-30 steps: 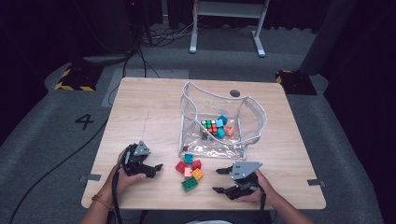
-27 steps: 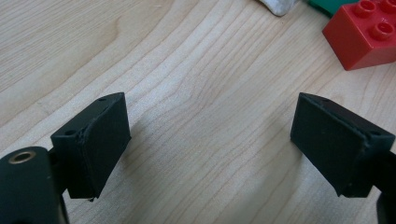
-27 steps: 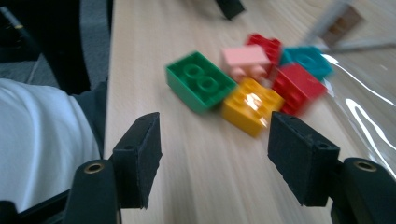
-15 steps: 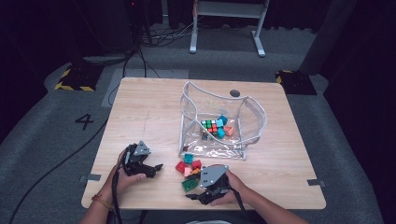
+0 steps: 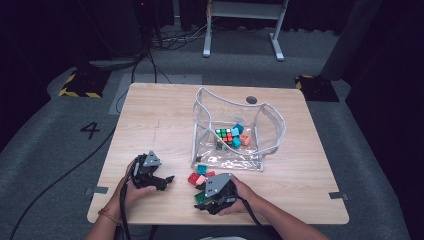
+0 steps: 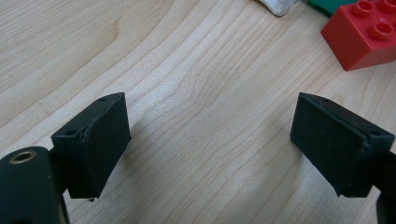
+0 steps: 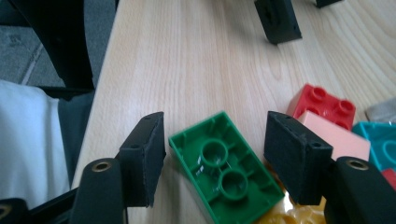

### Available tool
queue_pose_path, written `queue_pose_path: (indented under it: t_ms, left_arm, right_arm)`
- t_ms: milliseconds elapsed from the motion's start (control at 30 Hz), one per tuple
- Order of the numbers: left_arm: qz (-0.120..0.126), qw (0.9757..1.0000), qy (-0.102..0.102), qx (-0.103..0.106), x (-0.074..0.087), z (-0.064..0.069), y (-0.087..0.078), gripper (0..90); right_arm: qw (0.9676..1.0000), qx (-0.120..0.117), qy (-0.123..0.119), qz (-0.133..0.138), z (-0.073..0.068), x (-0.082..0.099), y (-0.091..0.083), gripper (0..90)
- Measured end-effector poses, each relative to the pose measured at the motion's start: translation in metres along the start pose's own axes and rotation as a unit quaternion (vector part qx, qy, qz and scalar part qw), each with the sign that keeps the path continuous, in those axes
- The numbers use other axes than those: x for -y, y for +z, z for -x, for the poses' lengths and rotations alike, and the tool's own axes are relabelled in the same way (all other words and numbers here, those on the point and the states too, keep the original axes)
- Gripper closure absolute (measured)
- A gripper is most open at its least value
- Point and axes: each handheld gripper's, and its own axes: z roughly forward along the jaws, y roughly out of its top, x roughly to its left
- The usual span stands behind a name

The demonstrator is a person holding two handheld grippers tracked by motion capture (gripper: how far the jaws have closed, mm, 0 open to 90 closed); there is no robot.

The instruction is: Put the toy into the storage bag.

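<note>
While my right gripper [image 7: 212,163] stands over the near edge of the wooden table [image 5: 165,115], I am in the grasping step: the green brick [image 7: 223,170] lies between its two jaws, and the jaws have just been closing on it. In the right gripper view I see a small gap on each side, so the pads do not press yet; nothing is held. The brick lies upside down, its hollow underside with two round tubes facing up. Its long axis runs along the line of the jaws and slants toward the lower right of that view, so the pads face its long sides. I judge the next move must finish the closing evenly on these long sides, then lift straight, because a yellow piece [image 7: 285,217] touches it underneath and a red brick [image 7: 322,105] and a pink brick [image 7: 331,135] lie just beside.

My left gripper [image 5: 152,177] rests to the left, jaws wide apart over bare wood.

Farther off, the clear plastic bag [image 5: 270,125] stands open with a colour cube [image 5: 226,136] inside; I suppose the brick goes there.
</note>
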Motion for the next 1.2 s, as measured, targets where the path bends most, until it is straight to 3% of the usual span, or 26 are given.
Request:
queue_pose_path:
  t_ms: [133, 300, 567, 767, 867, 1000, 1067, 1200]
  left_arm:
    - [-0.002, 1.0000, -0.002, 0.000, 0.000, 0.000, 0.000, 12.2]
    - [-0.003, 1.0000, -0.004, 0.001, 0.000, 0.000, 0.000, 12.2]
    - [0.001, 1.0000, 0.000, 0.000, 0.000, 0.000, 0.000, 12.3]
    - [-0.002, 1.0000, -0.002, 0.003, 0.000, 0.000, 0.000, 12.5]
    - [-0.001, 1.0000, -0.001, 0.001, 0.000, 0.000, -0.001, 12.5]
    - [-0.001, 1.0000, 0.000, 0.001, 0.000, 0.000, 0.000, 12.5]
    - [-0.001, 1.0000, 0.000, 0.000, 0.000, 0.000, -0.001, 12.5]
    - [-0.003, 1.0000, -0.003, 0.001, 0.001, 0.001, -0.001, 12.5]
  right_arm:
    - [1.0000, -0.006, 0.004, -0.002, 0.001, 0.005, -0.003, 47.1]
    - [0.9997, -0.006, -0.009, -0.024, 0.000, 0.009, -0.008, 57.2]
    - [0.9999, -0.007, -0.008, -0.014, -0.003, 0.013, -0.014, 58.7]
    - [1.0000, 0.001, 0.006, 0.004, -0.005, 0.021, -0.034, 58.8]
    - [0.9997, 0.011, 0.018, 0.007, -0.006, 0.029, -0.048, 58.8]
    - [0.9980, 0.033, 0.053, 0.008, -0.005, 0.046, -0.067, 58.9]
    - [0.9975, 0.044, 0.053, 0.009, -0.001, 0.055, -0.076, 58.9]
    - [0.9931, 0.074, 0.090, 0.007, 0.002, 0.074, -0.098, 58.9]
